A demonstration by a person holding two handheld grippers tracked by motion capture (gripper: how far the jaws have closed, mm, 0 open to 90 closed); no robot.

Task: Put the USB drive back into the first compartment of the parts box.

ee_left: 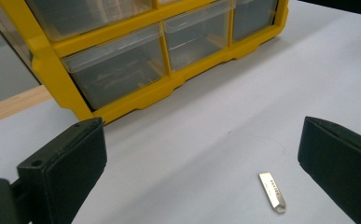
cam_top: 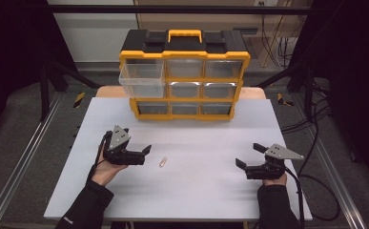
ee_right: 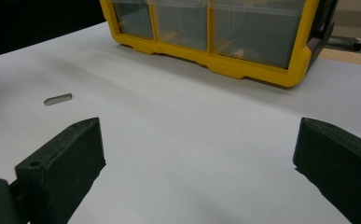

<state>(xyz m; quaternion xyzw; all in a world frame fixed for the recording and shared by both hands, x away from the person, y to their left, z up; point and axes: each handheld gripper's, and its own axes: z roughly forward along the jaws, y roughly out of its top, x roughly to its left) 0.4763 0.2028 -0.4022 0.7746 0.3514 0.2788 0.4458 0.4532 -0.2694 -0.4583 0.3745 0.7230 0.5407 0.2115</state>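
A small flat metal piece [cam_top: 162, 162] lies on the white table [cam_top: 191, 191], left of centre. My left gripper [cam_top: 145, 153] rests on the table just left of it, open and empty. In the left gripper view the metal piece [ee_left: 272, 192] lies near the right jaw. My right gripper [cam_top: 247, 155] sits near the table's right edge, open with nothing in it. Its own view has the metal piece [ee_right: 58, 99] far off to the left. A yellow and black drawer organizer [cam_top: 184, 76] stands at the back; its upper-left clear drawer [cam_top: 141, 80] is pulled out.
The organizer's other clear drawers [ee_left: 117, 70] are shut. The organizer [ee_right: 225, 35] has a yellow frame and a carry handle [cam_top: 184, 35] on top. Metal rails [cam_top: 25, 157] and cables [cam_top: 315, 124] run beside the table. White table surface lies between the grippers.
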